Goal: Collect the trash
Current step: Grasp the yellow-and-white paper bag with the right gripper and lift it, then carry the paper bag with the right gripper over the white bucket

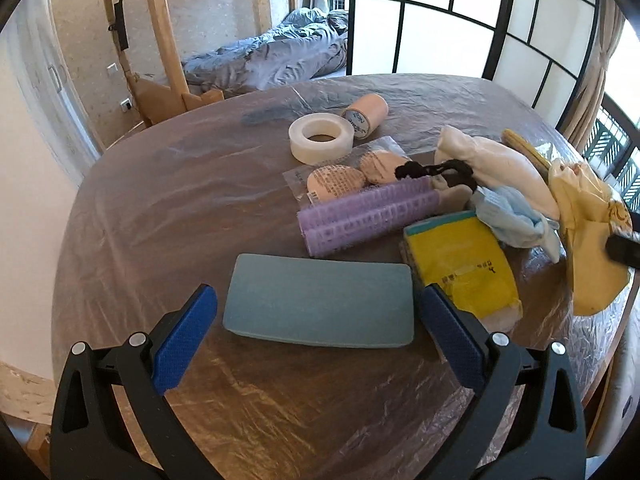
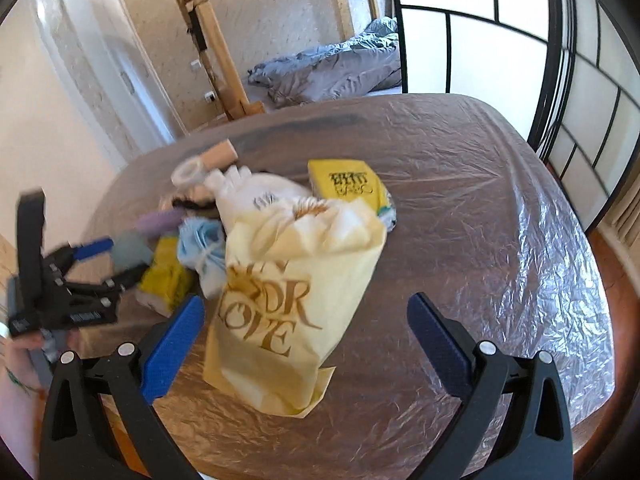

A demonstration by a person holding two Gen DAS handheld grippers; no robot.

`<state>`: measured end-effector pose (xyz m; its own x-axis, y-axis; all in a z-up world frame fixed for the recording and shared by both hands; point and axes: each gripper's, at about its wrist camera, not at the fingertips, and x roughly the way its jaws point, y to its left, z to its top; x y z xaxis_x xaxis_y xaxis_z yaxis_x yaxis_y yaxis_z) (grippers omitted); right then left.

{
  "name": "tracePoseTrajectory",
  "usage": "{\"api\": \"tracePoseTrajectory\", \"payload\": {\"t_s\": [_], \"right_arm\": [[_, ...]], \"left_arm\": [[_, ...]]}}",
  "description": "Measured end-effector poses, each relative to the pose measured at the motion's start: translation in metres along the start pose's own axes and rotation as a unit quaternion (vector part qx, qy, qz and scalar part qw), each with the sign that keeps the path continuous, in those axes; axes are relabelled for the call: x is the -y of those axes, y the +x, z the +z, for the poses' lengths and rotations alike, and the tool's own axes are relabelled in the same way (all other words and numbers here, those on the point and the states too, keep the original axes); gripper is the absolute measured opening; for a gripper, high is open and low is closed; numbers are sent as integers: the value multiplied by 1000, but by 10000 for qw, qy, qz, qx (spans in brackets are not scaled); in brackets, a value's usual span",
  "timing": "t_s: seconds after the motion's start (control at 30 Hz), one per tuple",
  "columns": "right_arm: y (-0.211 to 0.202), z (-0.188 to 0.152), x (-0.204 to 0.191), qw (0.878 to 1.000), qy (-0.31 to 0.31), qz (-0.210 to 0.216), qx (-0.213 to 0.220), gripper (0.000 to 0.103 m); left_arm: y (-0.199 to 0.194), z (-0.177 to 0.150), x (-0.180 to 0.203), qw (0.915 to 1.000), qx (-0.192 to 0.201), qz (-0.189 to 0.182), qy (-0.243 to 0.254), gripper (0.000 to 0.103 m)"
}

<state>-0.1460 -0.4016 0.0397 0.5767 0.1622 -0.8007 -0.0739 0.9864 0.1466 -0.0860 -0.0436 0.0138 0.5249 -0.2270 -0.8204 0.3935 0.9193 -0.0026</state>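
- so far little is seen to be collected: the yellow paper bag (image 2: 296, 280) is stood on the table (image 2: 500, 208) with its mouth open, and only crumpled paper can be made out at its top; the rest of its inside is hidden.
- the left gripper (image 1: 318, 312) is held with its jaws wide and empty, one to each side of the blue-grey sponge block (image 1: 320, 306), which is judged the next item to be picked; no contact can be confirmed.
- the right gripper (image 2: 306, 324) is likewise spread wide, nothing is held, and the bag is framed between its fingers.
- left to gather, in the left wrist view: a white tape roll (image 1: 321, 138) at 12 o'clock from the block, a tan tube (image 1: 366, 114) just beyond it, lilac hair rollers (image 1: 360, 216) at 1 o'clock, a yellow packet (image 1: 464, 264) at 3 o'clock, and a crumpled pale-blue mask (image 1: 516, 220) further right.
- the table is covered in wrinkled, glossy clear film over dark wood.
- the block is seen as matte, flat and round-cornered; the rollers as ribbed and bristly; the bag as stiff, creased paper with gold lettering.
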Motion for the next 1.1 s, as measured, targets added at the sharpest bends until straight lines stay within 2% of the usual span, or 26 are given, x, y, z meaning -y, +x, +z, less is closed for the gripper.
{"api": "tracePoseTrajectory", "payload": {"t_s": [0.13,0.2,0.4,0.47,0.5,0.57,0.7,0.83,1.1], "right_arm": [[6,-5,-1,10000,-38,-45,-24,99],[9,-4,-1,9999,-73,-119,-38,99],[14,0,-4,9998,-138,-131,20,98],[15,1,-4,9999,-136,23,9,82],[16,2,-4,9999,-114,93,-13,77],[16,2,-2,9996,-53,255,-52,56],[8,-2,-3,9997,-175,192,-44,52],[-13,-8,-2,9992,-166,335,149,52],[-43,-21,-12,9982,-220,488,260,52]], "left_arm": [[0,-1,-10,9999,-23,-118,-58,102],[5,-5,-13,9998,-186,-83,38,102],[2,-11,-6,9996,-29,-14,286,102],[3,-12,-3,9996,19,20,273,102],[3,-13,-3,9996,36,28,271,98],[0,-15,-2,9996,97,11,258,92],[-7,-22,-1,9996,137,133,202,92],[-26,-23,-2,9989,359,296,-13,92],[-63,-39,7,9968,565,174,-537,92]]}}
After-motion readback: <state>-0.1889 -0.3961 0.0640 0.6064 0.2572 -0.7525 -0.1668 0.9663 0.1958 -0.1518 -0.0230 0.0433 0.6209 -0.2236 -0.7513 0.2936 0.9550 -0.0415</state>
